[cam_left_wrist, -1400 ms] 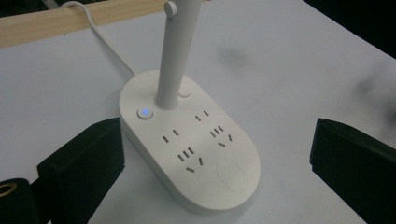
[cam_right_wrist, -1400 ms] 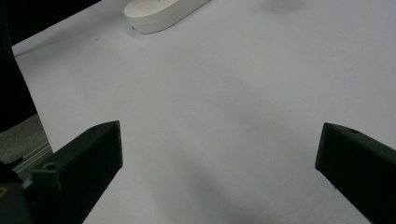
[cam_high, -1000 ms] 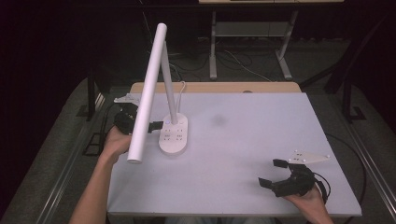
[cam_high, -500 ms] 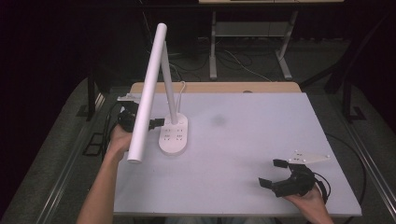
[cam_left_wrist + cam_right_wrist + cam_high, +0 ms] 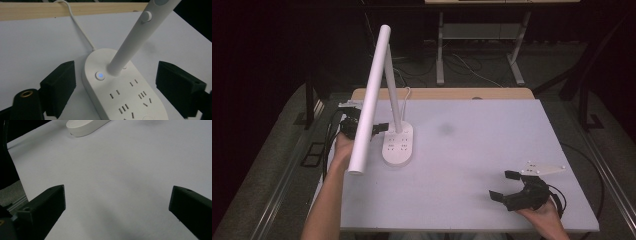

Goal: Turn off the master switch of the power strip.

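A white desk lamp stands on an oval power-strip base (image 5: 398,145) at the table's left. Its stem (image 5: 393,95) rises to a long white tube head (image 5: 369,100) that slants down toward the front. My left gripper (image 5: 379,129) sits just left of the base, partly hidden behind the tube. In the left gripper view it is open (image 5: 117,82), with a jaw on each side of the base (image 5: 125,100), near a blue-lit button (image 5: 100,75). My right gripper (image 5: 504,186) is open and holds nothing, low over the table's front right (image 5: 117,202).
The white table (image 5: 492,145) has a wooden strip (image 5: 442,94) along its back edge. The lamp's white cable (image 5: 77,27) runs over that edge. Metal desk legs (image 5: 439,50) stand in the dark behind. The lamp base's end (image 5: 85,126) lies far ahead of the right jaws.
My left gripper has moved a little to the right, closer to the lamp base. The right gripper and the lamp have stayed where they were.
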